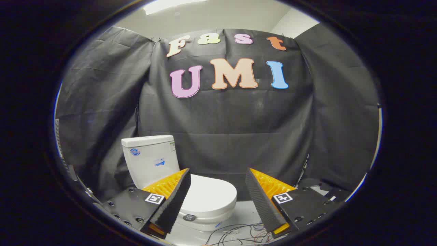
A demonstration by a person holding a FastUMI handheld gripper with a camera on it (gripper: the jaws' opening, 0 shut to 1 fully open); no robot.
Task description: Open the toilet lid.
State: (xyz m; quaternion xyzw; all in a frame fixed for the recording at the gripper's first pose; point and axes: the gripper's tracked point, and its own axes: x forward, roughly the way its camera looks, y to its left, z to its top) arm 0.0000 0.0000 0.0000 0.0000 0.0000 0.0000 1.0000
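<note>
Hovering short of the toilet (160, 164), the gripper (217, 198) holds its fingers (174, 201) spread wide and empty, apparently lining up on the closed lid (210, 196), which lies flat just beyond them, left of centre, above loose wires (235, 234) on the floor.

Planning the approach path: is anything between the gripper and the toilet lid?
No; in the gripper view the open gripper has only bare air before the closed toilet lid just ahead.
</note>
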